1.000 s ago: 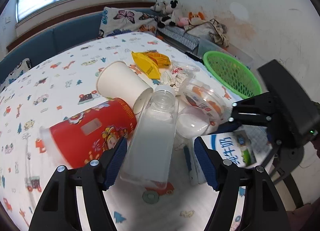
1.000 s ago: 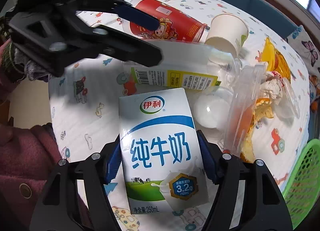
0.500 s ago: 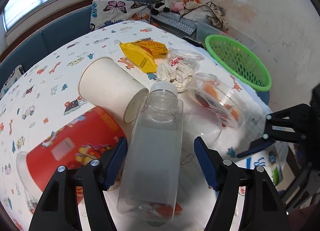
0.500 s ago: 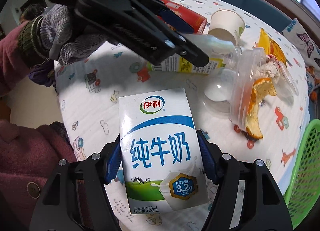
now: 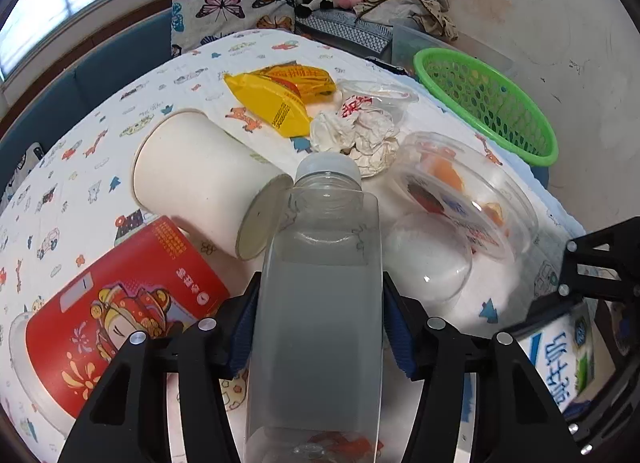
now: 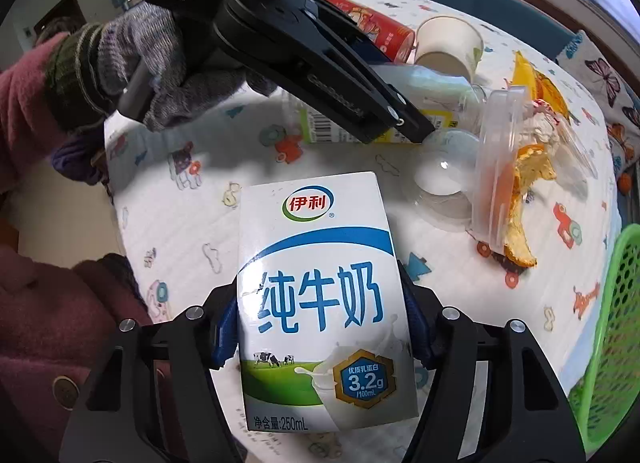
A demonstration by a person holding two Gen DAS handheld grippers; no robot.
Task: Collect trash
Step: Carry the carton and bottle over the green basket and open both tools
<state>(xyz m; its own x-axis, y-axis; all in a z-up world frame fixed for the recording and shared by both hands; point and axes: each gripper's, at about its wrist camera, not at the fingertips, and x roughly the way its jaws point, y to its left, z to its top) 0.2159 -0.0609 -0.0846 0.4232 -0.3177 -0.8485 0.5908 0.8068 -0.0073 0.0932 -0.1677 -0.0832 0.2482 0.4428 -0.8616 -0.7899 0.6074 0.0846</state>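
A clear plastic bottle (image 5: 320, 283) with a white cap lies on the patterned tablecloth (image 5: 80, 183). My left gripper (image 5: 320, 327) straddles its body. The jaws are closing and the blue pads (image 5: 244, 327) touch both sides. My right gripper (image 6: 320, 323) is shut on a white and blue milk carton (image 6: 320, 295), held upright above the table's near edge. That carton (image 5: 560, 359) also shows at the lower right of the left wrist view. The green basket (image 5: 488, 103) stands at the table's far right.
Around the bottle lie a red cup (image 5: 120, 303), a white paper cup (image 5: 200, 183), a yellow wrapper (image 5: 276, 99), crumpled tissue (image 5: 356, 131), a clear tub with orange peel (image 5: 460, 191) and a dome lid (image 5: 424, 259). A person's gloved hand (image 6: 160, 63) holds the left gripper.
My left gripper has slid forward and down along the bottle, and its pads have come in against the bottle's sides. The right gripper with the carton has drifted slightly away from the pile.
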